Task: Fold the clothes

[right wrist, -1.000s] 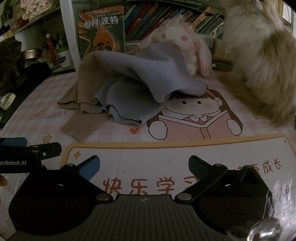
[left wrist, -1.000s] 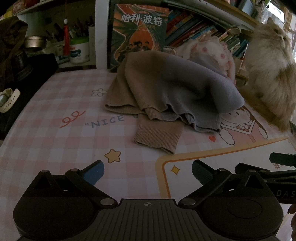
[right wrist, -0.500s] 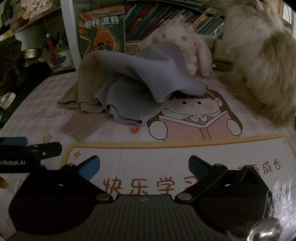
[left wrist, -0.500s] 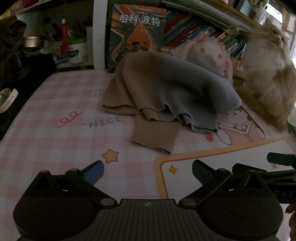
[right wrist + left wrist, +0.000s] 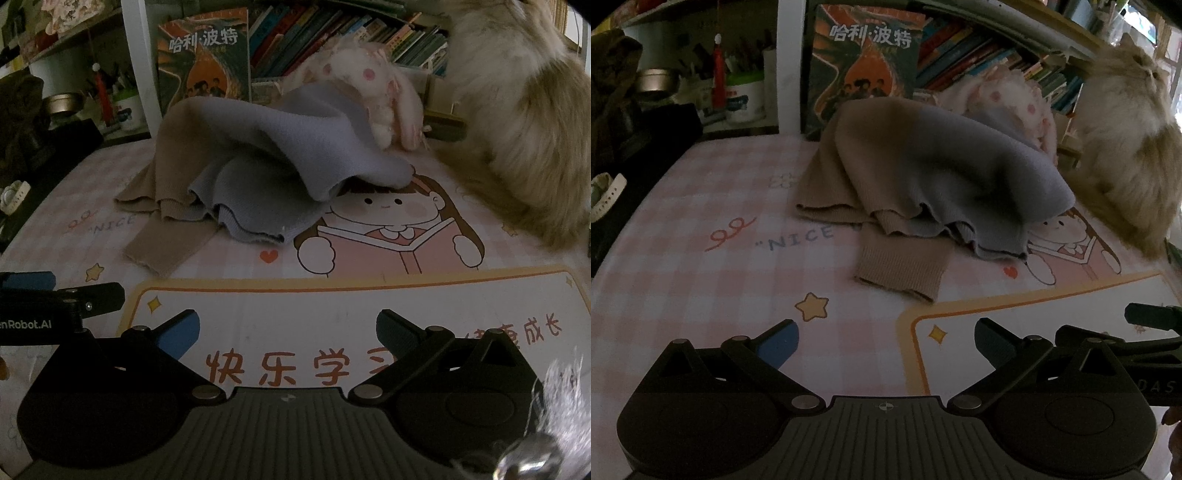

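A tan and grey-blue knit sweater [image 5: 923,177] lies in a crumpled heap on the pink checked table mat [image 5: 701,280], draped partly over a plush rabbit [image 5: 1008,96]. One tan sleeve cuff [image 5: 901,269] sticks out toward me. The sweater also shows in the right wrist view [image 5: 258,166]. My left gripper [image 5: 884,341] is open and empty, low over the mat in front of the cuff. My right gripper [image 5: 288,328] is open and empty over the mat's printed panel, to the right of the left gripper [image 5: 44,295].
A fluffy cat [image 5: 517,122] sits at the right edge of the mat beside the sweater. Bookshelves with a large Harry Potter book [image 5: 864,62] stand behind. Jars and a metal bowl [image 5: 657,79] are at the back left. A watch [image 5: 605,195] lies at the left.
The left gripper has shifted slightly, so the sweater sits a little more to the left in its view. The cat has turned its head a little. The right gripper's view is nearly unchanged.
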The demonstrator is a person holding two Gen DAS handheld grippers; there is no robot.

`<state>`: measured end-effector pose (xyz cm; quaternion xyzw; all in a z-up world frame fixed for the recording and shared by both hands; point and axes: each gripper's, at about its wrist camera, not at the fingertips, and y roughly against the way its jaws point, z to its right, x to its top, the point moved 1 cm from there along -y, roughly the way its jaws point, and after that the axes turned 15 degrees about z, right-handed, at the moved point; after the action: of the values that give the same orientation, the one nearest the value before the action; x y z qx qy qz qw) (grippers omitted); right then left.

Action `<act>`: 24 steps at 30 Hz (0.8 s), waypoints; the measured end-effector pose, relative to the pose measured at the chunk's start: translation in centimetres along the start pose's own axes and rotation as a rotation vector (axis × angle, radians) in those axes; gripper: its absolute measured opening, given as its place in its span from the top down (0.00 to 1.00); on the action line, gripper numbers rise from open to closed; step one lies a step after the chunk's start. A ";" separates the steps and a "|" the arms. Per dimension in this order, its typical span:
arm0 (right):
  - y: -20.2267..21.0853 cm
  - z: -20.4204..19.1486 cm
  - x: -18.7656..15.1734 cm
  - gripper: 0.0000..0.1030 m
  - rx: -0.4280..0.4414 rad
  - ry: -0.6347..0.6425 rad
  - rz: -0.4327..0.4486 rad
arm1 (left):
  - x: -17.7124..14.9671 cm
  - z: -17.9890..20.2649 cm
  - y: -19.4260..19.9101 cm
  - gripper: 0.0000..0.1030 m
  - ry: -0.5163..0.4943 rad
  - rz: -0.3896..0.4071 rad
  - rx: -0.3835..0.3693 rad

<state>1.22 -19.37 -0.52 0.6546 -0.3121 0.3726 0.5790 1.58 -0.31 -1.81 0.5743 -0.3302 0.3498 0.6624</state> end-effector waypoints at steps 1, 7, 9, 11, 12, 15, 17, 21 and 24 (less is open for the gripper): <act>0.0 0.0 0.0 0.00 0.000 0.001 -0.002 | 0.0 0.0 0.0 0.00 0.002 -0.001 -0.001; -0.2 -0.1 -0.2 0.00 0.003 0.004 -0.016 | -0.2 0.0 -0.3 0.00 -0.002 -0.017 -0.005; -0.3 -0.1 -0.3 0.00 0.005 0.004 -0.025 | -0.3 0.0 -0.3 0.00 -0.001 -0.023 -0.003; -0.4 -0.1 -0.3 0.00 0.009 0.006 -0.032 | -0.4 0.1 -0.4 0.00 -0.001 -0.029 -0.001; -0.4 -0.1 -0.4 0.00 0.012 0.007 -0.035 | -0.4 0.1 -0.4 0.00 0.000 -0.030 0.001; -0.5 0.0 -0.3 0.00 0.022 0.017 -0.037 | -0.4 0.3 -0.4 0.00 0.007 -0.029 0.011; -0.6 0.1 -0.3 0.00 0.031 0.024 -0.039 | -0.5 0.7 -0.3 0.00 0.012 -0.029 0.019; -0.6 1.0 -0.3 0.00 0.051 0.023 -0.042 | -0.6 1.7 -0.2 0.00 0.025 -0.028 0.037; -0.7 1.6 -0.4 0.00 0.066 0.021 -0.044 | -0.7 2.5 -0.2 0.00 0.034 -0.027 0.050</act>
<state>1.80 -20.90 -1.26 0.6760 -0.2790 0.3768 0.5686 1.28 -2.84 -2.13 0.5892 -0.3020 0.3587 0.6580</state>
